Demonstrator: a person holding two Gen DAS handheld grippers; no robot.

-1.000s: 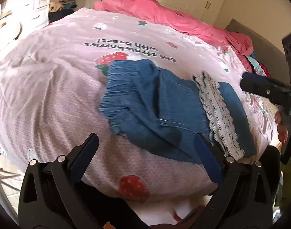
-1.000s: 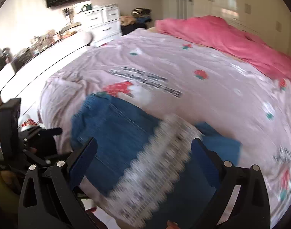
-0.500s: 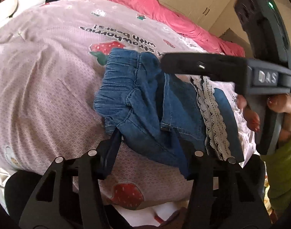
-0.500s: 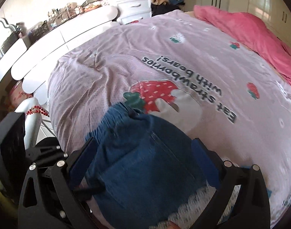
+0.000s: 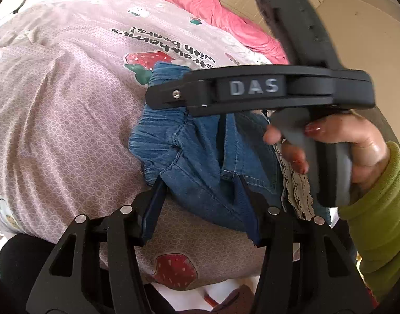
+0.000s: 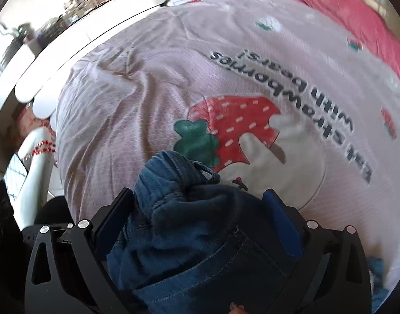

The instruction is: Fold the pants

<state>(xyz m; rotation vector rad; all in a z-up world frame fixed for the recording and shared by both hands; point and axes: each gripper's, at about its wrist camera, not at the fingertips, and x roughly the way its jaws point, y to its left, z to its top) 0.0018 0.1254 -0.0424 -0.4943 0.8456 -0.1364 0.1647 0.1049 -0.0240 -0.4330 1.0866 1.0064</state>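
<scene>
Pants [image 5: 200, 162] pinched by left gripper [image 5: 202, 201]; right gripper [image 6: 200, 225] apart astride waistband; lace trim [image 5: 296, 183] left-view only.

Both wrist cams close, angled down, sharing pants [image 5: 200, 162].

The right tool [image 6: 200, 225] points down at a bunched end of blue denim pants [image 6: 189, 235] lying on a bed with a pale pink cover [image 6: 116, 104]. The gathered fabric fills the space between its two blue pads [image 6: 281, 225]; whether they press on it cannot be told. Just beyond the denim, the cover shows a large red strawberry print [image 6: 236, 125] with dark lettering [image 6: 304, 89] beside it. A pink blanket [image 6: 357, 18] lies at the far side.
</scene>
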